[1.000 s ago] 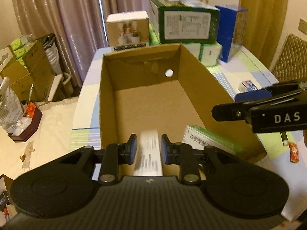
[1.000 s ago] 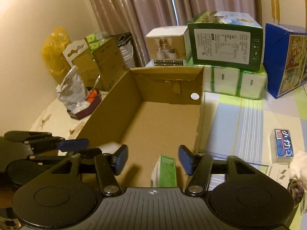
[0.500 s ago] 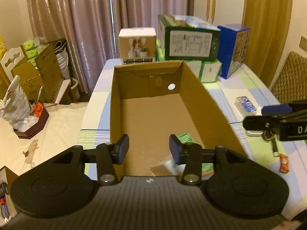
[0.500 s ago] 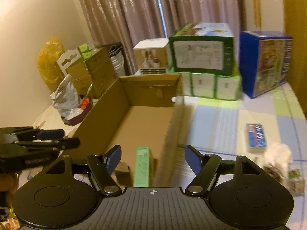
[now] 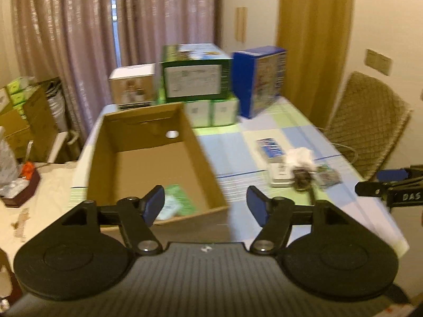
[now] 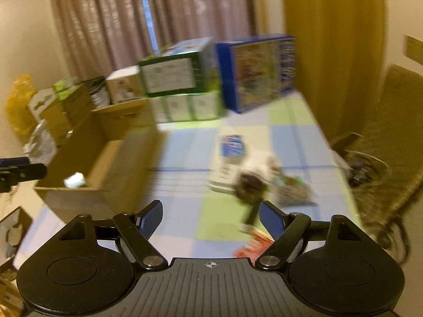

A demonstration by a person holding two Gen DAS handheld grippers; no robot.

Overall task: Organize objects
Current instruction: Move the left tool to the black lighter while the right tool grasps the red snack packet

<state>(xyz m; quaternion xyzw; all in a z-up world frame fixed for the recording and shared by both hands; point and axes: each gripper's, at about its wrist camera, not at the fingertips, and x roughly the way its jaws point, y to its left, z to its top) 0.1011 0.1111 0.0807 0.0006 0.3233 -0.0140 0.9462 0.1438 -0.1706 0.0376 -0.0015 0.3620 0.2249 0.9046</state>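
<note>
Both views look forward along their own gripper's fingers, from above the near end of the table (image 5: pixel 304 137), toward the curtains (image 5: pixel 164 26). The left wrist view sits just behind the cardboard box (image 5: pixel 201 158), looking down into it. The right wrist view sits further right, facing the small clutter (image 6: pixel 253 177). Both share the box, clutter and stacked cartons (image 6: pixel 171 79).

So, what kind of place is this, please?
Probably a room in a home, used partly for storage: long curtains, a wicker chair, and a table with a checked cloth piled with boxes.
</note>
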